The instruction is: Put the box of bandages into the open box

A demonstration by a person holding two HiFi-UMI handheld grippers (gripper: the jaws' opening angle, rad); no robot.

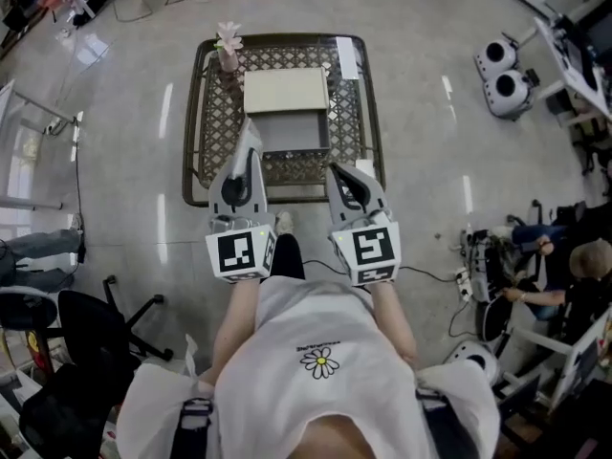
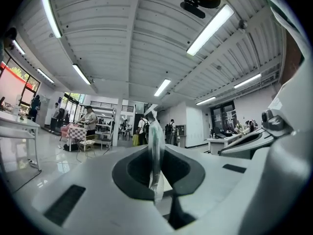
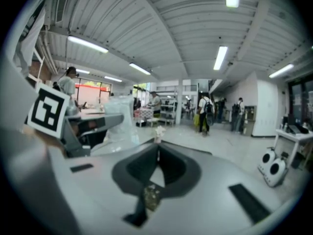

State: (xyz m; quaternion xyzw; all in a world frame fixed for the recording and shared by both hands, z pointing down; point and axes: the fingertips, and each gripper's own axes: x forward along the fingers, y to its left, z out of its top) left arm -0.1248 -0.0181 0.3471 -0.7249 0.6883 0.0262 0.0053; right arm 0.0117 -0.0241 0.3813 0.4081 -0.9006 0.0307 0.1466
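The open box (image 1: 290, 132) sits mid-table in the head view, its grey inside showing and its cream lid (image 1: 285, 91) folded back. A small white box (image 1: 345, 57), which looks like the box of bandages, lies at the table's far right corner. My left gripper (image 1: 251, 132) hangs over the box's left side, jaws shut and empty. My right gripper (image 1: 337, 172) is held at the table's near edge, right of the box, also shut on nothing. Both gripper views point up at the hall and ceiling, showing the left gripper (image 2: 155, 146) and the right gripper (image 3: 157, 141) with jaws together.
The lattice-top table (image 1: 212, 151) has a dark raised rim. A pink vase with a flower (image 1: 228, 48) stands at its far left corner. A black chair (image 1: 86, 342) is at the lower left, white machines (image 1: 502, 76) and a seated person (image 1: 574, 275) at the right.
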